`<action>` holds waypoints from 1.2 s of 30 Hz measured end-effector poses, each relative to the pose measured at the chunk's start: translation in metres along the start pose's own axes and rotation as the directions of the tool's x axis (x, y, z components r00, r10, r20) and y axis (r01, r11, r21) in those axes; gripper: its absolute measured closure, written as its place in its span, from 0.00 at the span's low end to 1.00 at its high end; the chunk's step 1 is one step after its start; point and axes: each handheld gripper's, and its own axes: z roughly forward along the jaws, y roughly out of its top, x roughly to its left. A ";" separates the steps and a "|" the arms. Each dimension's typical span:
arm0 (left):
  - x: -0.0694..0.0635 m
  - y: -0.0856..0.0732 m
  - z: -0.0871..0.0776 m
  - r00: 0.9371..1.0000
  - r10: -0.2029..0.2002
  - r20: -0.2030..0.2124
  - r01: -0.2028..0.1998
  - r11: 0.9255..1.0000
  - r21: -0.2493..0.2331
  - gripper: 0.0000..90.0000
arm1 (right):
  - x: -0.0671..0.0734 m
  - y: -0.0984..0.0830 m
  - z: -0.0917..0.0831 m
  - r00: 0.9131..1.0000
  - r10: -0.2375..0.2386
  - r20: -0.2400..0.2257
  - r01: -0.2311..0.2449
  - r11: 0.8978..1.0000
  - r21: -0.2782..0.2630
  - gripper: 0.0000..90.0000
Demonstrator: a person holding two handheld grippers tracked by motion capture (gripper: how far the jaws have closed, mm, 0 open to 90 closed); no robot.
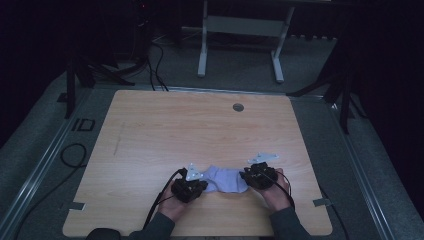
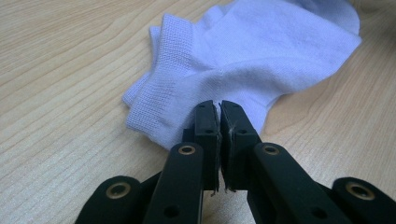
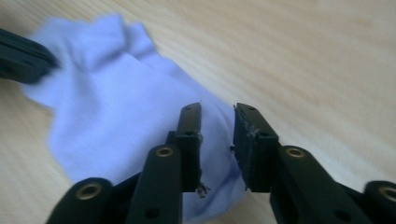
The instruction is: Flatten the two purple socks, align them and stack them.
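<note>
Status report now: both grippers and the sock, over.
Left gripper shut on pale blue knitted sock. Right gripper open over its other end. Wooden table, nothing in the way.

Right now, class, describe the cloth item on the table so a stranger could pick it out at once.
Start at the wooden table and go to its near edge, between the two handheld grippers. There lies a pale lavender-white sock, crumpled flat, with a ribbed cuff. It is the sole soft, light thing there; the left gripper pinches its cuff end, the right gripper hovers open over its other end.
</note>
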 end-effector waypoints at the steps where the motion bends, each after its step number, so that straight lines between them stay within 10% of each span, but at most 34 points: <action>1: 0.000 0.000 0.000 1.000 0.000 0.001 0.000 1.000 0.000 0.95 | -0.001 -0.003 0.003 1.000 0.017 0.003 -0.017 1.000 0.017 0.78; 6: 0.000 0.000 0.000 1.000 -0.001 0.002 0.001 1.000 -0.003 0.95 | 0.000 -0.008 0.007 1.000 0.012 0.020 -0.013 1.000 0.023 0.96; 19: -0.003 -0.001 0.000 1.000 -0.002 0.001 0.002 1.000 -0.002 0.95 | -0.015 -0.017 -0.013 0.995 0.084 0.050 -0.082 0.996 -0.042 0.96; 25: -0.004 -0.001 0.000 1.000 -0.007 0.001 0.007 1.000 -0.005 0.94 | -0.009 -0.022 -0.007 0.998 0.061 -0.009 -0.061 0.998 -0.013 0.74; 31: -0.003 -0.002 -0.001 1.000 -0.010 0.004 0.010 1.000 -0.004 0.93 | 0.000 -0.024 0.000 0.994 -0.038 0.106 0.036 0.999 0.019 0.66; 36: -0.001 -0.001 -0.002 1.000 -0.025 0.012 0.025 1.000 -0.005 0.90 | -0.005 -0.025 0.002 0.994 -0.023 0.104 0.024 1.000 -0.004 0.63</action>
